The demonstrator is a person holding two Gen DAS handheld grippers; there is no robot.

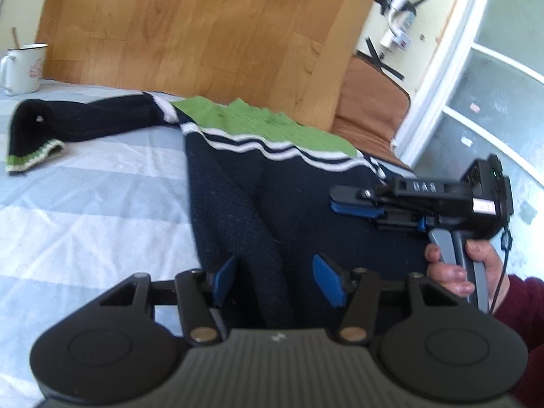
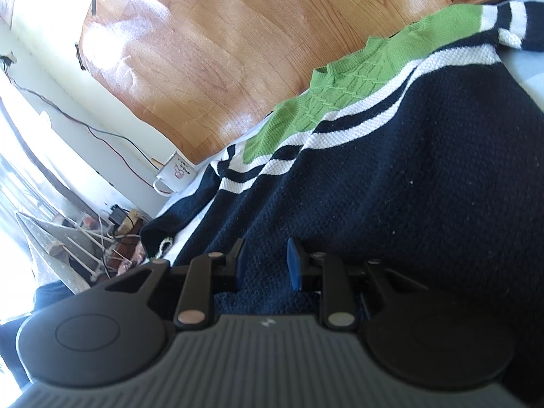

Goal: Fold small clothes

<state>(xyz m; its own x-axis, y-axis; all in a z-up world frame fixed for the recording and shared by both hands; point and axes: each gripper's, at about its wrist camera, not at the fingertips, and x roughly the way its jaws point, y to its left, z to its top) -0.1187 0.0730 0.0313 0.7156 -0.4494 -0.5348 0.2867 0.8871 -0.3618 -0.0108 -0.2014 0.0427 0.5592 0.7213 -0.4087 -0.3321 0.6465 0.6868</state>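
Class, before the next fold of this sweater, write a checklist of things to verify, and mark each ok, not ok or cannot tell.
1. Sweater lies on the bed: ok.
2. Sleeve folded in: not ok, it lies stretched out sideways.
3. Left gripper gripping cloth: not ok, jaws apart over a ridge of fabric.
4. Right gripper gripping cloth: cannot tell.
5. Mug clear of the sweater: ok.

We saw the sweater [image 1: 292, 183] lying on the bed [image 1: 85, 204], one sleeve [image 1: 85, 119] stretched left toward the mug [image 1: 23, 68], the headboard [image 1: 204, 27] standing behind both.
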